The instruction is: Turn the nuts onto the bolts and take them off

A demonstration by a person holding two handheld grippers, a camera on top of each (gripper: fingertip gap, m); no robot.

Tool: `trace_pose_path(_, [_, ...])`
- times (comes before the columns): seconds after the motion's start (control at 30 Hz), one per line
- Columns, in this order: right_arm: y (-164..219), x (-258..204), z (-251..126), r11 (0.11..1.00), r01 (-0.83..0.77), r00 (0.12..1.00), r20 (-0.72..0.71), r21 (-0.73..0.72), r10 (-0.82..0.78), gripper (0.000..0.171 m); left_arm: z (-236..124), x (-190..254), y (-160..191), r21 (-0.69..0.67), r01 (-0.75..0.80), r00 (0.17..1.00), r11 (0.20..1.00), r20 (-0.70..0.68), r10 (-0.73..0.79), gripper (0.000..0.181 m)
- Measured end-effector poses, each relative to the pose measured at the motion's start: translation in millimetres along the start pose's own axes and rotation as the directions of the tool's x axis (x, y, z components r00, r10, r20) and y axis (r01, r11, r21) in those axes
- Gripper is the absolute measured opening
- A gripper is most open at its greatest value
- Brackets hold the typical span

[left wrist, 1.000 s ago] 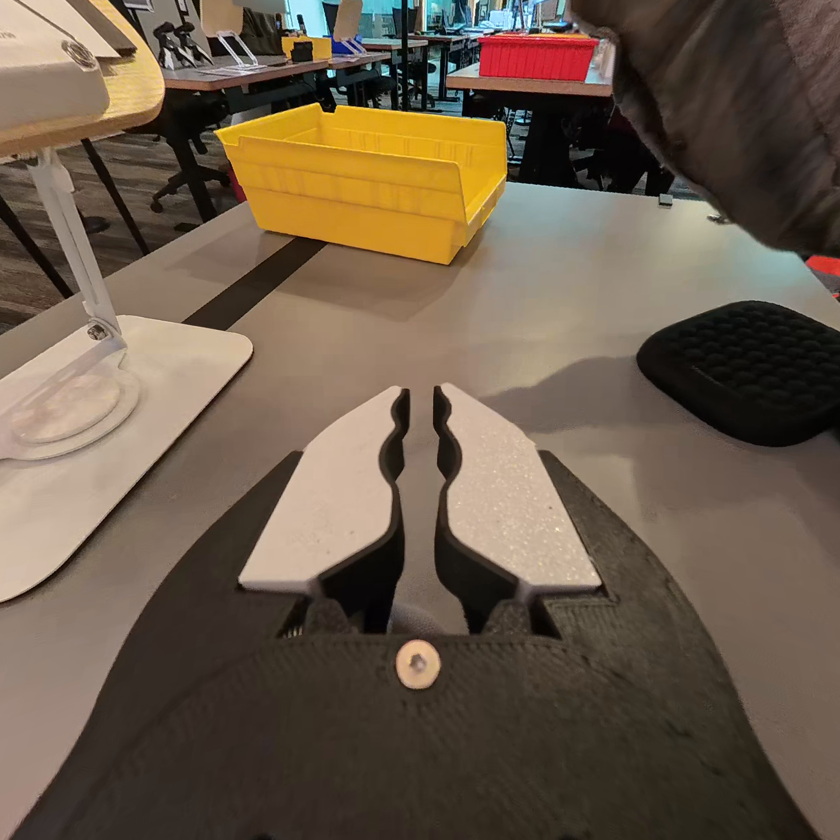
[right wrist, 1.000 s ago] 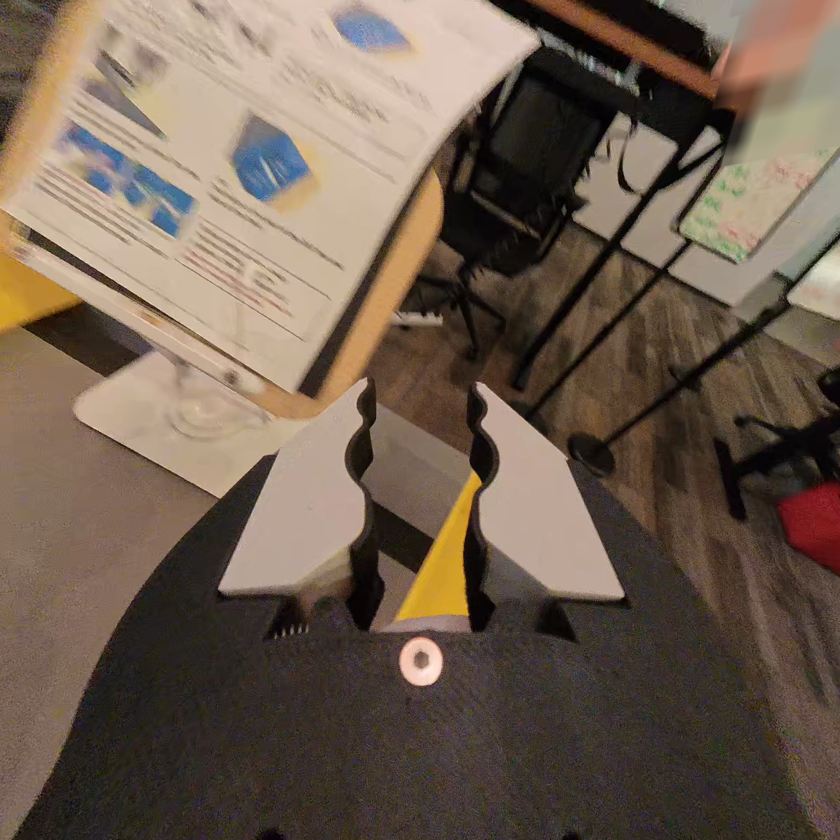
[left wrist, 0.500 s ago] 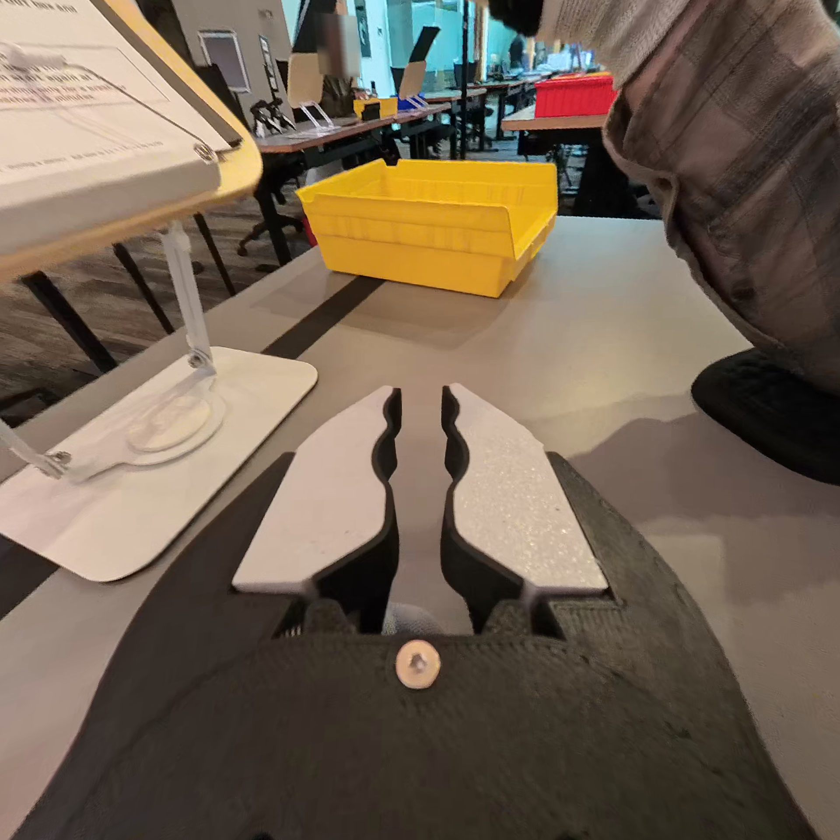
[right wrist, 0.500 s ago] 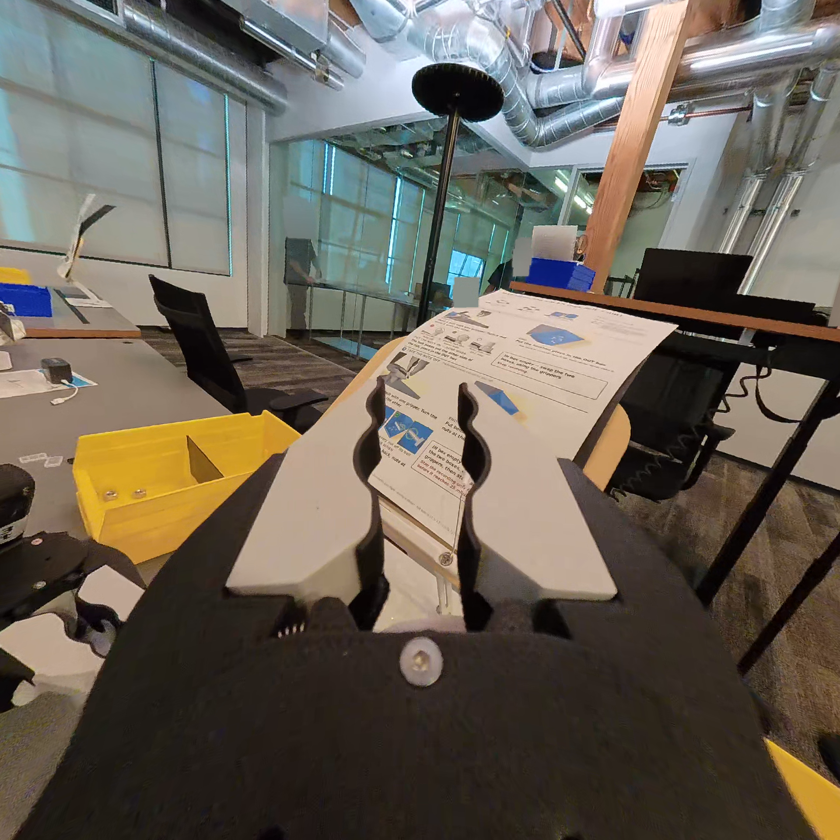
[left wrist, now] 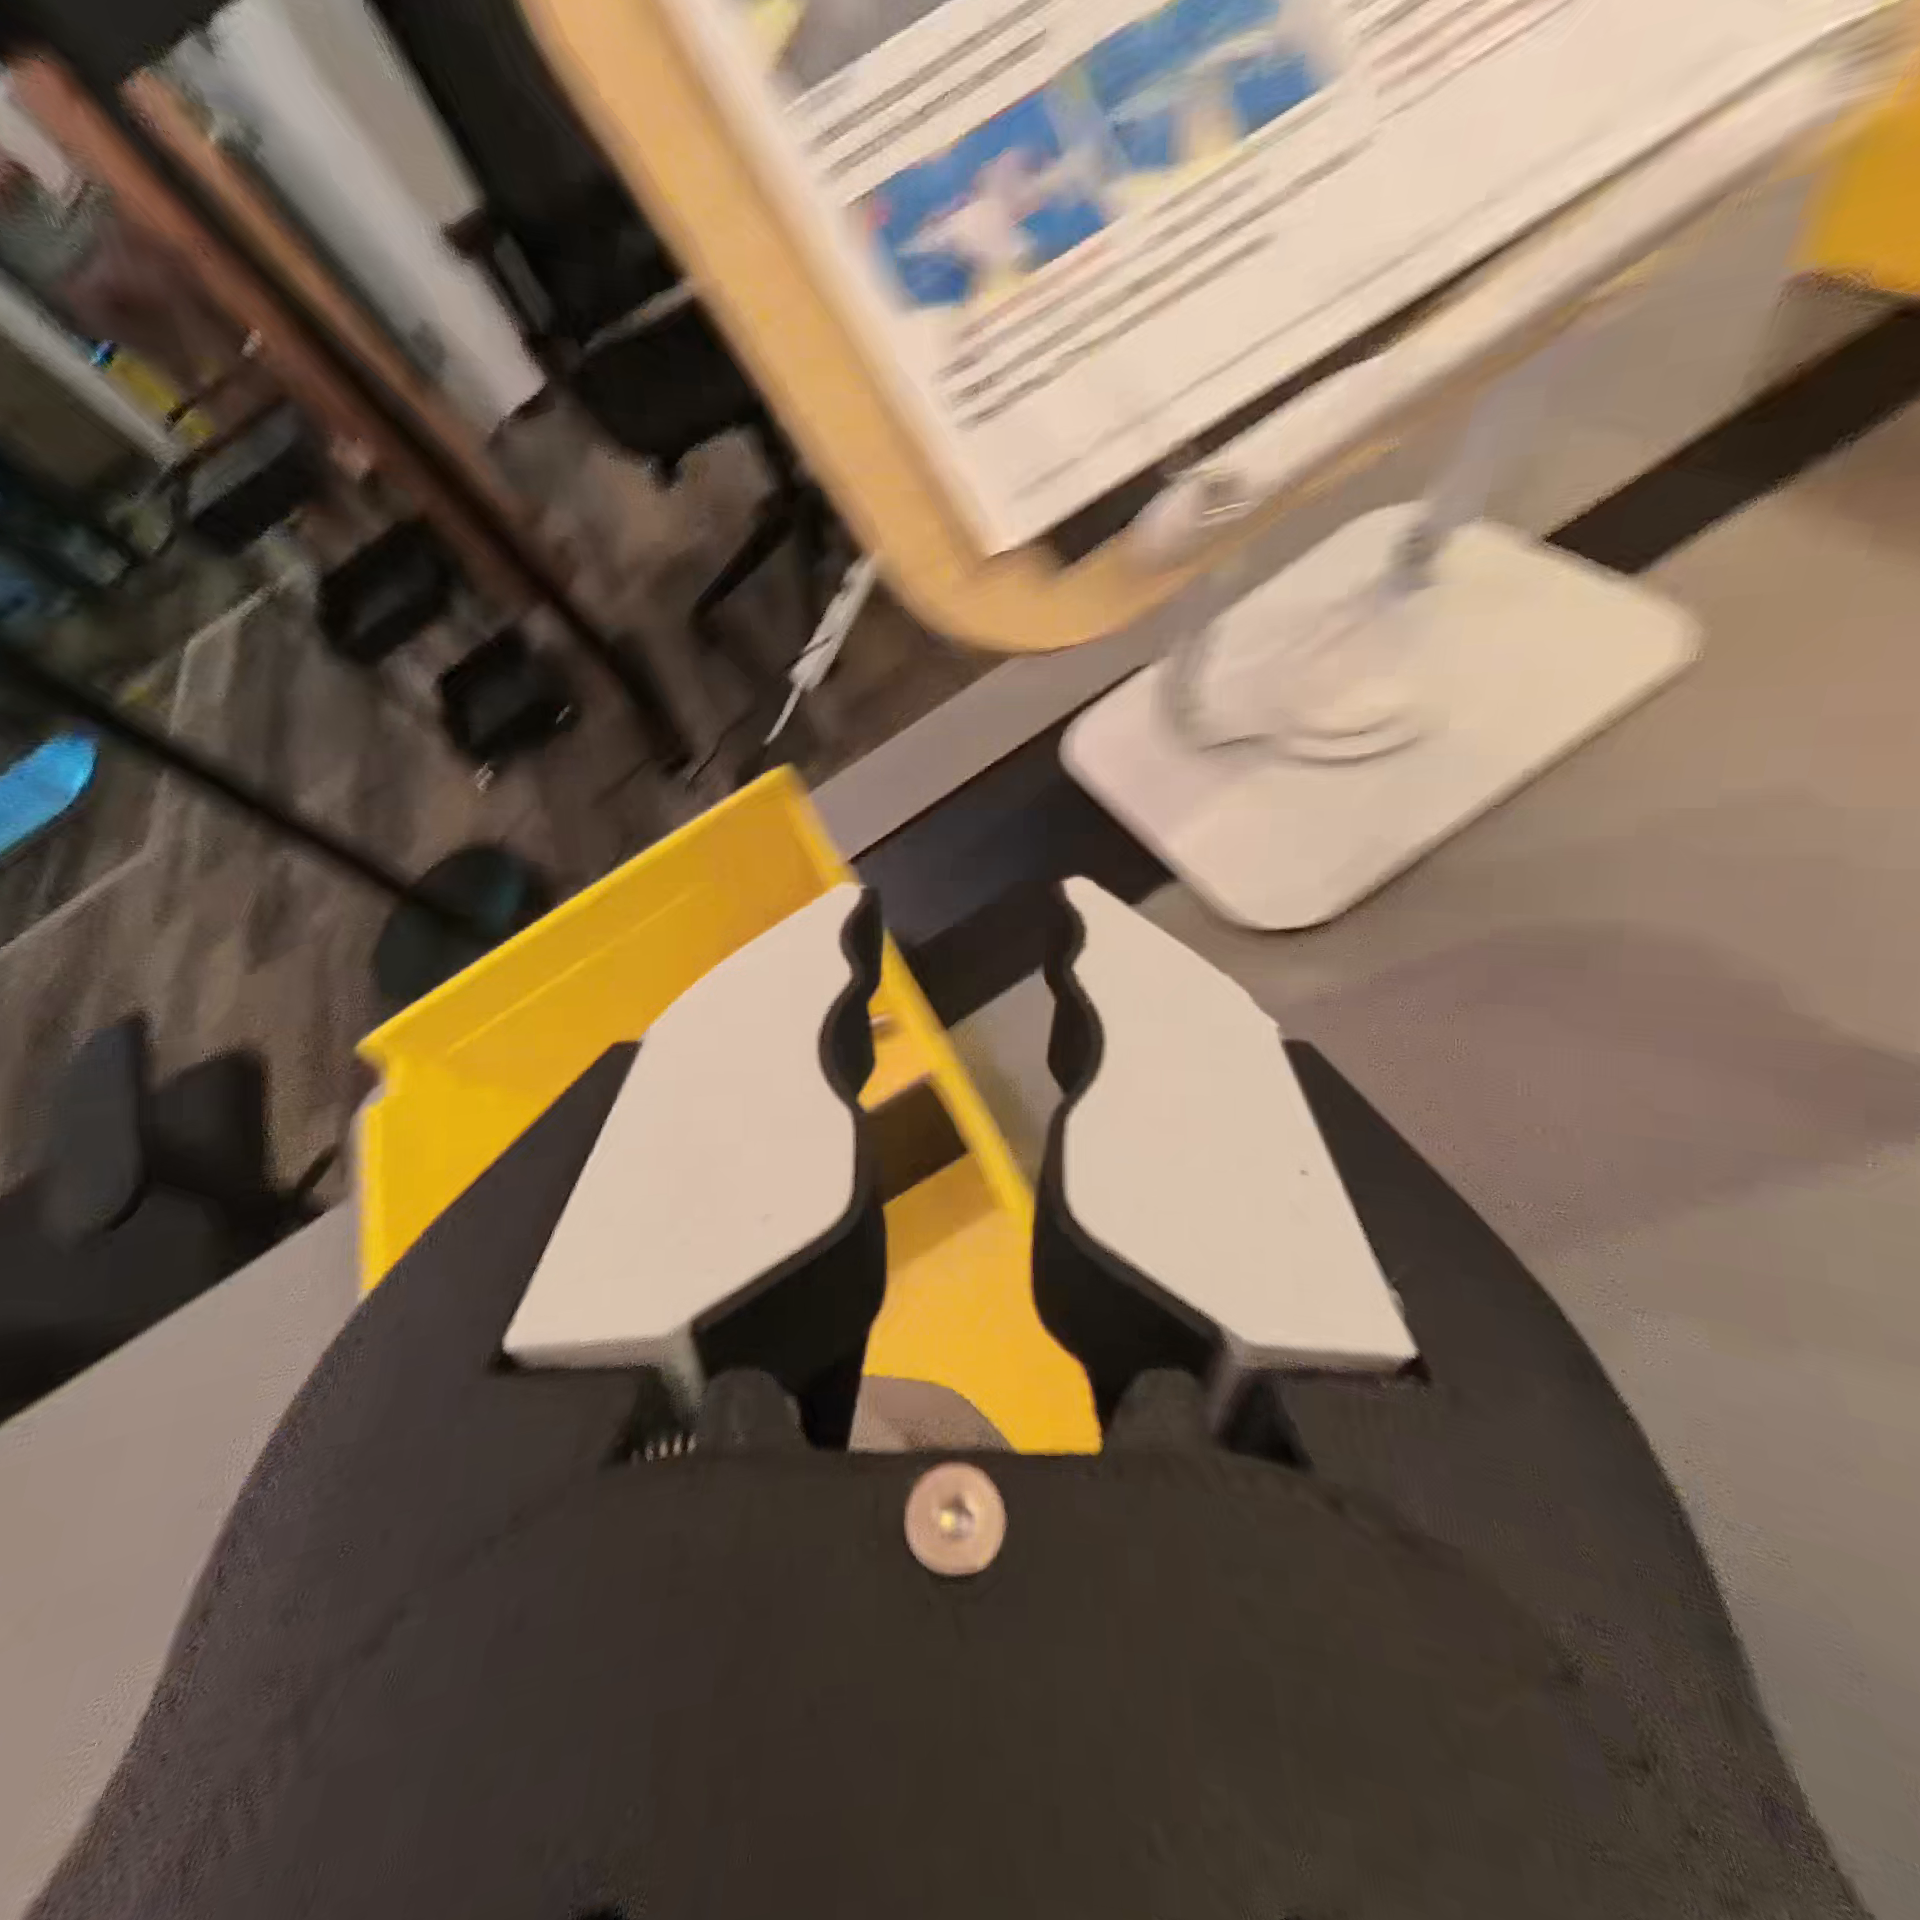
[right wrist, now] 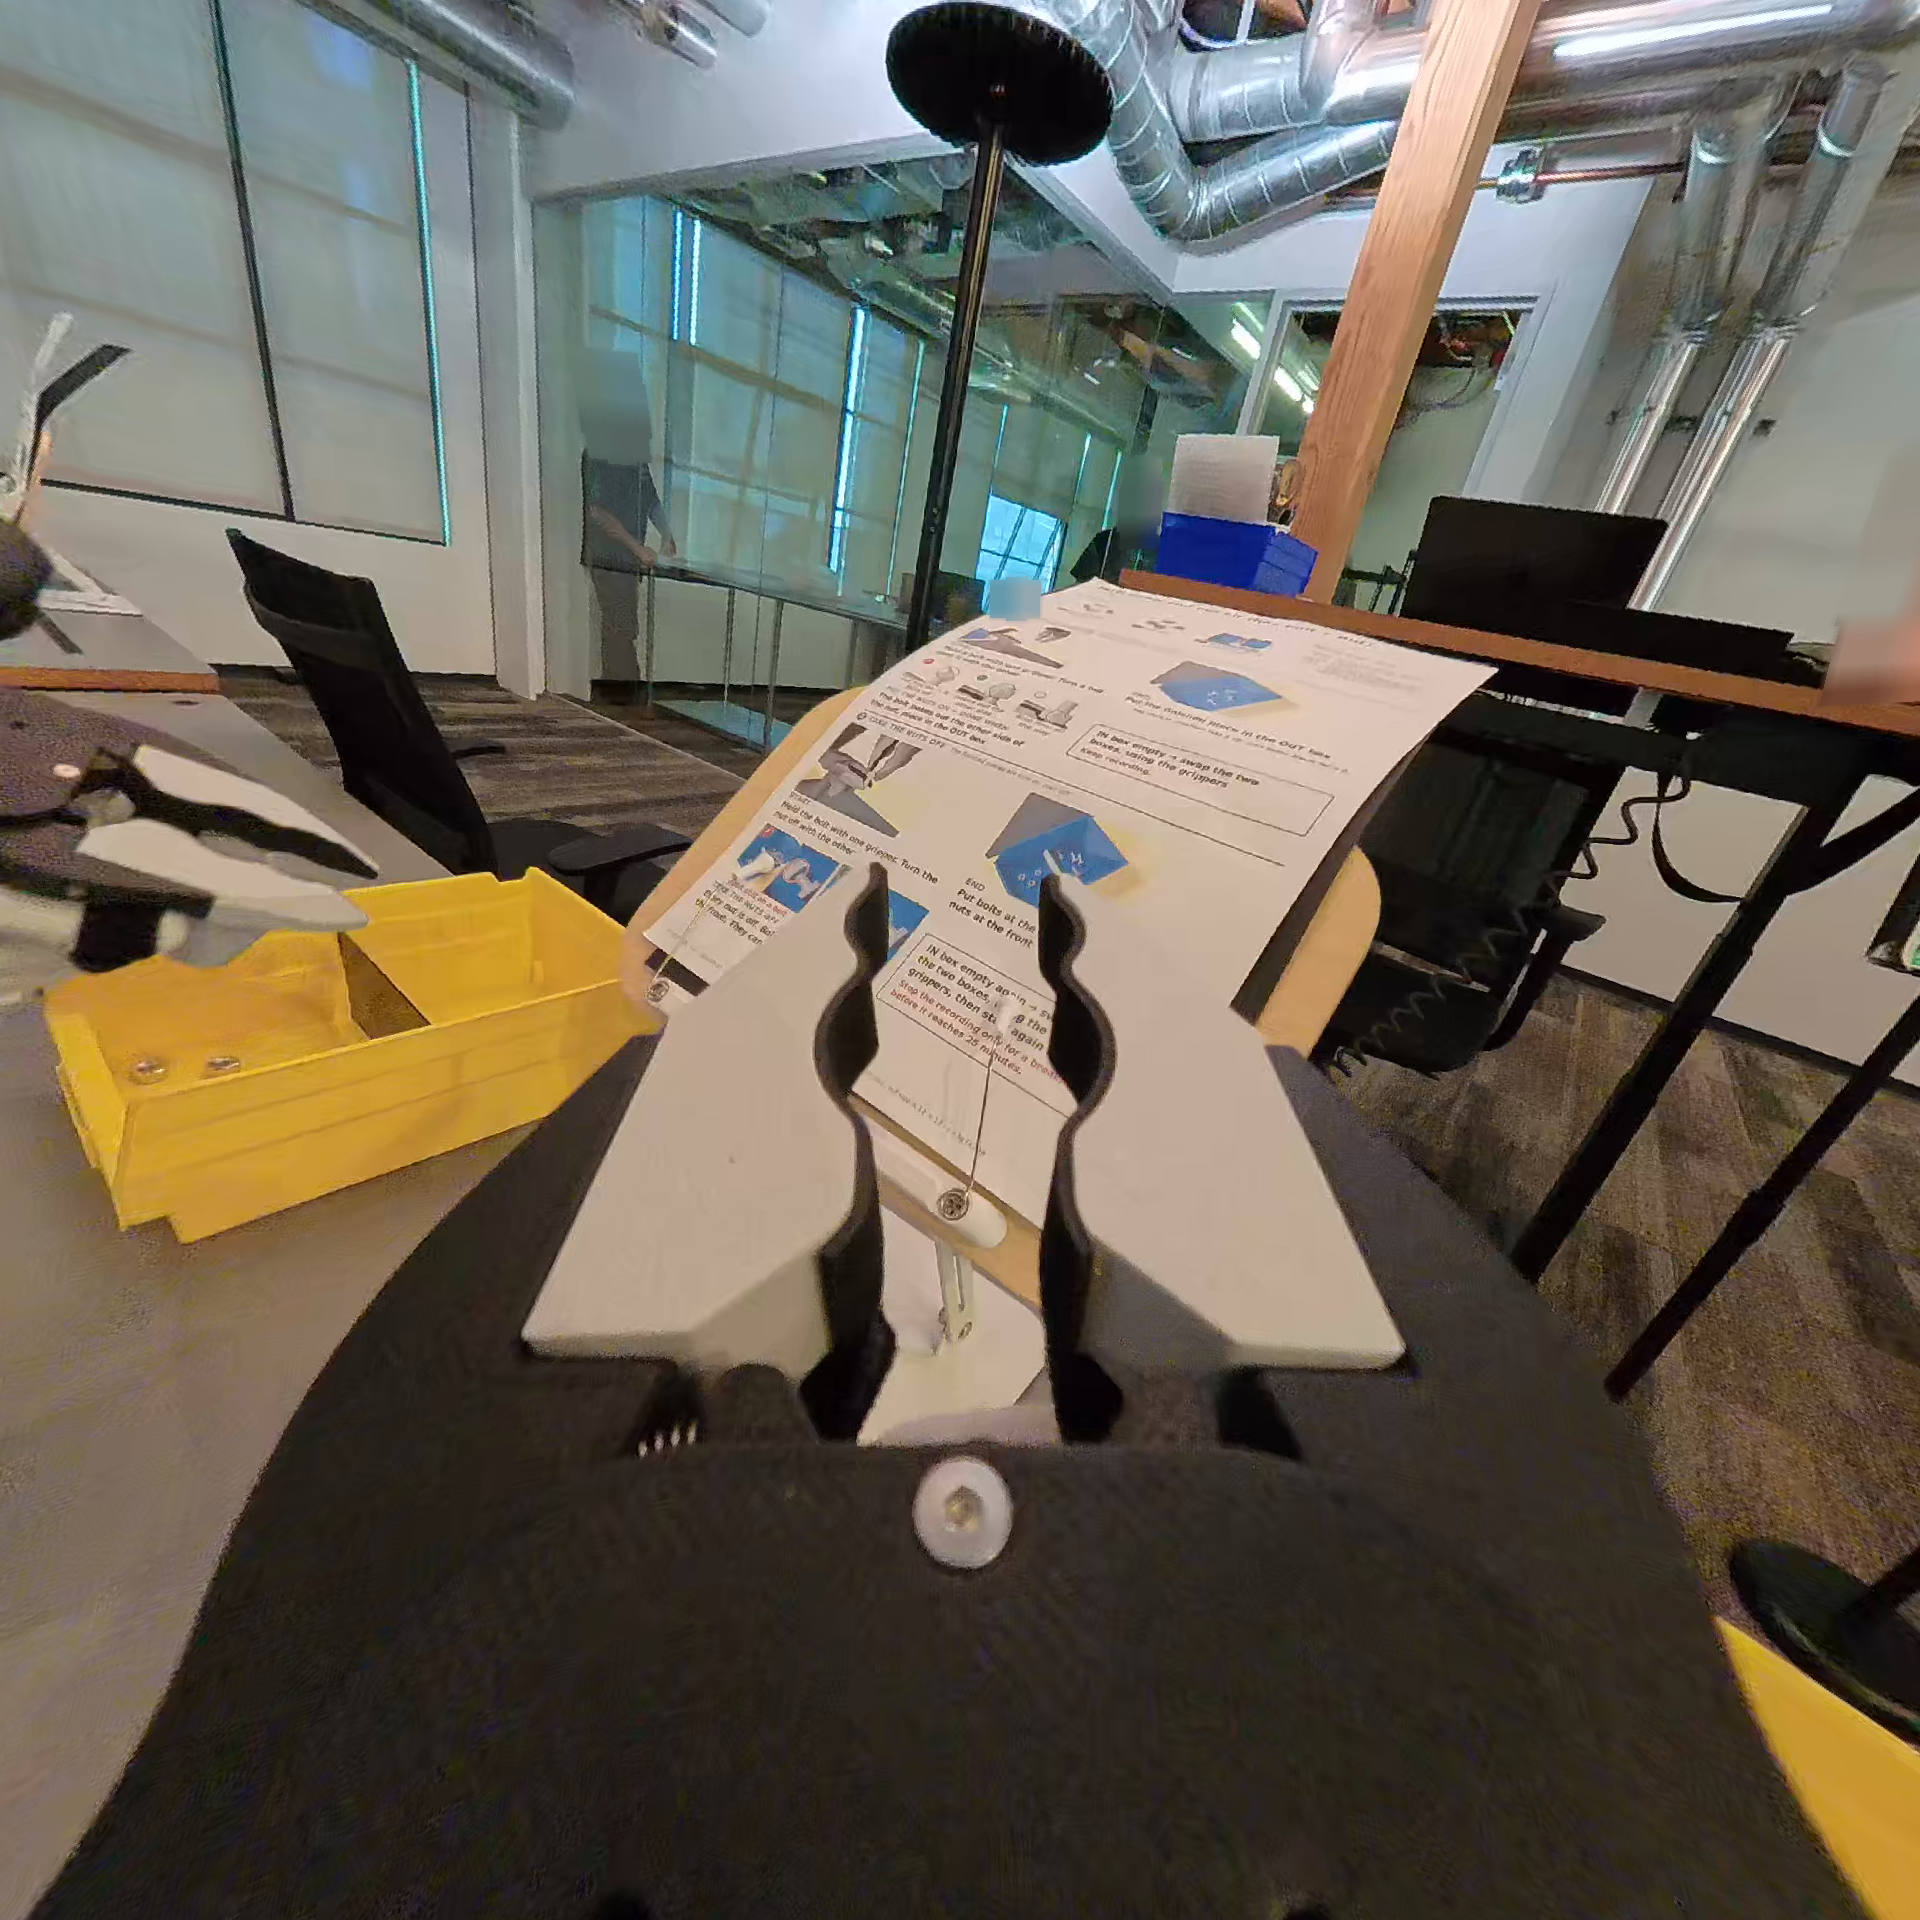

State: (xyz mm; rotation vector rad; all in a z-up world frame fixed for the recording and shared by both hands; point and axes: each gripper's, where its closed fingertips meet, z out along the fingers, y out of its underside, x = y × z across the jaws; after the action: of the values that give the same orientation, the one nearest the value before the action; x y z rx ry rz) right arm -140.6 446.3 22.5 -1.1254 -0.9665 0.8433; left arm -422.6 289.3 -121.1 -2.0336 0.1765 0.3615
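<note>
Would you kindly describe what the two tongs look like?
Both match: the left tongs and right tongs each have a wide, rounded black textured body, two pale grey wedge-shaped fingers with wavy black inner edges, and a silver screw centred below.

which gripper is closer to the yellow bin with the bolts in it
Left. The left gripper hovers right over the yellow bin; the right gripper sits off to its side, aimed at the instruction sheet.

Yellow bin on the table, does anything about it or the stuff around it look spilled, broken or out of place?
Nothing stands out. The yellow bin sits flat on the grey table, with small metal pieces lying inside at its near end. The left gripper hovers open above it, and the instruction sheet rests on its stand.
</note>
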Motion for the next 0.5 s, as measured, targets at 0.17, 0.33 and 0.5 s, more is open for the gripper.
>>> trace_pose_path(0.17, [10.3, -1.2, 9.4, 0.999, 0.013, 1.0, 0.002, -0.029, -0.013, 0.027, 68.0, -63.6, 51.1, -0.333, 0.163, 0.986, 0.929, 0.012, -0.168, 0.028])
trace_pose_path(0.33, [21.2, 1.1, 14.1, 0.998, 0.018, 1.0, 0.002, -0.055, -0.018, 0.027, 126.7, -77.5, 114.9, -0.651, 0.184, 0.969, 0.737, -0.005, -0.247, 0.033])
trace_pose_path(0.5, [28.5, 3.4, 16.8, 0.998, 0.004, 1.0, 0.003, -0.065, -0.004, 0.027, 157.1, -87.0, 138.8, -0.753, 0.16, 0.969, 0.639, -0.005, -0.248, 0.034])
